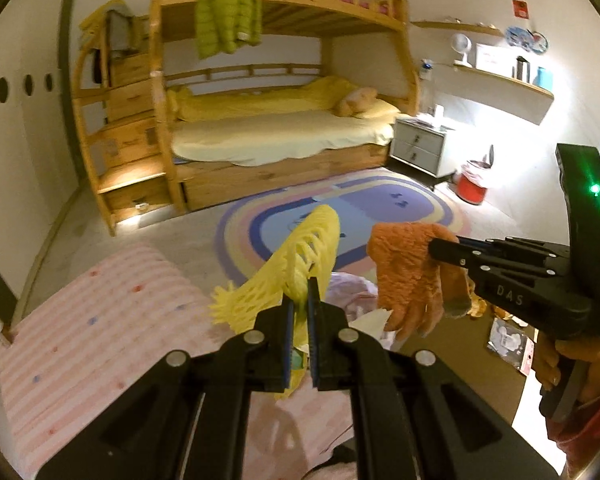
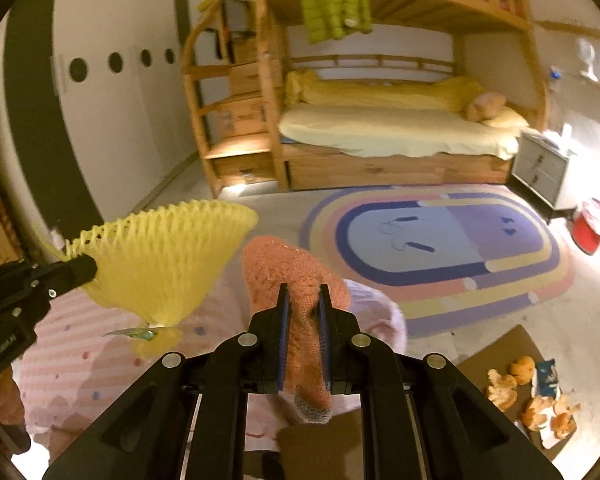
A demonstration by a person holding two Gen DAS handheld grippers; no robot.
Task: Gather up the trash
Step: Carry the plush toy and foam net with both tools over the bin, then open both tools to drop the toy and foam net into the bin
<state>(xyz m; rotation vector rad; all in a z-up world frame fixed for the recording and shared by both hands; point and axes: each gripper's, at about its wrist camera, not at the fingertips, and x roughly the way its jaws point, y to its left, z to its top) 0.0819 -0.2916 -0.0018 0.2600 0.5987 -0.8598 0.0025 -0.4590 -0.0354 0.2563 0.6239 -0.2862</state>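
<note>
My left gripper (image 1: 300, 292) is shut on a yellow foam fruit net (image 1: 300, 256), held up over a pink striped cloth (image 1: 100, 320). The net also shows in the right wrist view (image 2: 164, 256), fanned out from the left gripper (image 2: 88, 268). My right gripper (image 2: 303, 296) is shut on an orange knitted sock (image 2: 292, 276), which hangs down between the fingers. In the left wrist view the sock (image 1: 408, 264) droops from the right gripper (image 1: 436, 246). Orange peels and wrappers (image 2: 536, 396) lie on brown cardboard at the lower right.
A red bin with a liner (image 1: 474, 182) stands by the grey nightstand (image 1: 420, 146). A wooden bunk bed (image 1: 276, 128) fills the back wall. A pastel oval rug (image 2: 444, 248) covers the middle floor. Wall shelves (image 1: 504, 76) hold small items.
</note>
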